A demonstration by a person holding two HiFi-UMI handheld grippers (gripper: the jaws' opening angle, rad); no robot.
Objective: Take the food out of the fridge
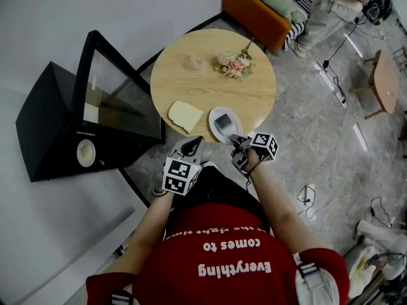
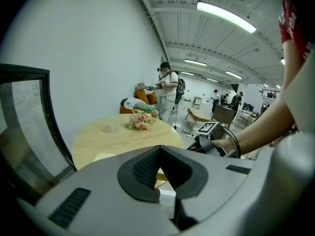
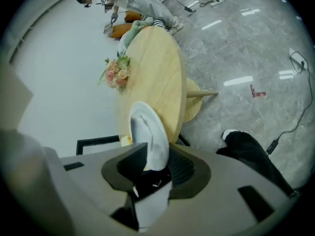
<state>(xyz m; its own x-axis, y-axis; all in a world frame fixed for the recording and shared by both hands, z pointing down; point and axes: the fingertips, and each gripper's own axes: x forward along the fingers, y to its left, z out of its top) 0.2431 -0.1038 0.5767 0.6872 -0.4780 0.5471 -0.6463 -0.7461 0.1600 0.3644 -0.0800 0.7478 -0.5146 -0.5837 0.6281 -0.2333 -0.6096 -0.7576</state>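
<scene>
R tongs (image 1: 236,140) stand spread at the near rim of a white plate (image 1: 213,115), w/ one ribbed black pad on each side of it & neither seen pressing. In the head view the jaws hide that stretch of rim. The food (image 1: 224,124), a pale flat slab, lies on the plate just beyond the R tongs, out of the fridge (image 1: 54,122); it is too blurred to name.

L tongs (image 1: 193,142) are pressed together w/ nothing between them, tips near the table (image 1: 191,88) edge. A bread slice (image 1: 184,115), soft-cornered & cream, lies just past them, left of the plate.

The table is round, pale wood, smooth-topped. The boxy matt-black fridge sits left of the L tongs, its glass door (image 1: 121,97) swung wide. Glare on the pane hides most of the inside, and a small round pale thing (image 1: 85,152) low in it can't be identified.

Pink flowers (image 1: 234,63) lie across the table from both tongs. A faint clear thing (image 1: 193,62) beside them is unreadable. An orange sofa (image 1: 254,14) is cut off at the top.
</scene>
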